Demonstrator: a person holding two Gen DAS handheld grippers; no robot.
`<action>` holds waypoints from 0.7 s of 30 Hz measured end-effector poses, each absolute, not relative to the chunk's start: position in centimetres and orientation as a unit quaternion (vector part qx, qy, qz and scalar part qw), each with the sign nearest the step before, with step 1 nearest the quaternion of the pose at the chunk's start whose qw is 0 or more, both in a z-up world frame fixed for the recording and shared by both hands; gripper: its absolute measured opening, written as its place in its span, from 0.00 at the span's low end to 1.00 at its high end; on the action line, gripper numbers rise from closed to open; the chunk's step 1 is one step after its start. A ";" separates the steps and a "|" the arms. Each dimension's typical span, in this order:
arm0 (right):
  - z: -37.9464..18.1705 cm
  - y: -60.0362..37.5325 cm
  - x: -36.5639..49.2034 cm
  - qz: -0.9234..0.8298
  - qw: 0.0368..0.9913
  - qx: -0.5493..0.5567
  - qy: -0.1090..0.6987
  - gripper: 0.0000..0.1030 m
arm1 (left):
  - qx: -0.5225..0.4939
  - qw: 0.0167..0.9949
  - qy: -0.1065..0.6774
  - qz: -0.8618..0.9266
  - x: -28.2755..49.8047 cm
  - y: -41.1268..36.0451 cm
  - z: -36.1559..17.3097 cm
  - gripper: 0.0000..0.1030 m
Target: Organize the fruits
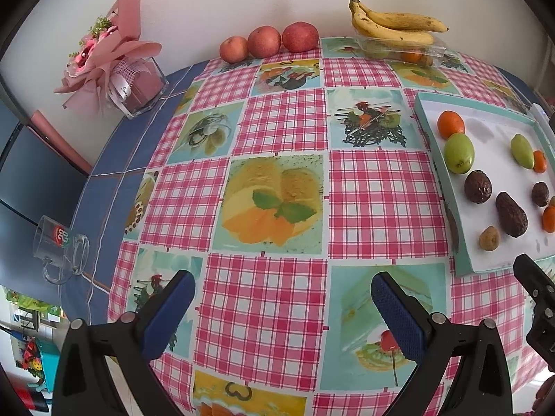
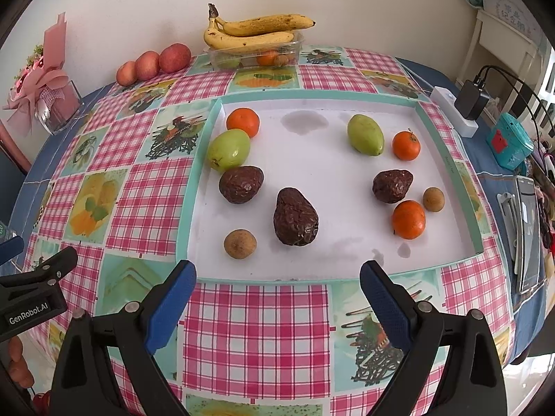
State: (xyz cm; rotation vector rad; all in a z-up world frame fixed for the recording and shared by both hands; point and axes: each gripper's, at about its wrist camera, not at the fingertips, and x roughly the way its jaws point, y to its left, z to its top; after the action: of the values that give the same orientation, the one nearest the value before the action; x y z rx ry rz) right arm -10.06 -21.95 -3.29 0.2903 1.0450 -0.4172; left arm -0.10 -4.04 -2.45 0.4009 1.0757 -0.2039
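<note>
Fruit lies scattered over a shallow white tray that the left wrist view catches only at its 3 o'clock edge; the left gripper hangs released over bare checked counter, holding nothing, well apart from any fruit. At 12 o'clock three apples line the wall, and beside them two bananas rest on a clear box. The right wrist view looks straight down on the tray, with the right gripper spread wide and empty just short of the tray's near rim. Counted there: three oranges, two green fruits, three dark wrinkled avocados, two small brown round fruits, ten pieces in all, kinds mixed on both sides. More fruit shows through the box wall, too blurred to count. Whether this spread is a sorting under way or one still ahead, the pictures do not settle. As a judgement, whichever piece is taken is best closed on across its short axis, the avocados gently since the skin looks soft, and the round ones squarely so they do not roll out.
</note>
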 end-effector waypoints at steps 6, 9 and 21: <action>-3.3 -21.8 -10.0 -0.194 0.836 0.136 0.494 0.93 | 0.192 0.834 0.508 -0.095 -0.2 -4.2 -2.5 1.00; -3.3 -21.8 -10.0 -0.194 0.837 0.136 0.494 0.93 | 0.192 0.834 0.509 -0.095 -0.2 -4.2 -2.5 1.00; -3.3 -21.8 -10.0 -0.192 0.836 0.134 0.497 0.93 | 0.191 0.833 0.511 -0.094 -0.2 -4.2 -2.6 1.00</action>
State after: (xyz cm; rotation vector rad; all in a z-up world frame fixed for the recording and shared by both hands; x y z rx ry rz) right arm -10.00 -21.82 -3.27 0.2835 1.0520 -0.4076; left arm -0.16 -4.17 -2.61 0.4048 1.0831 -0.1992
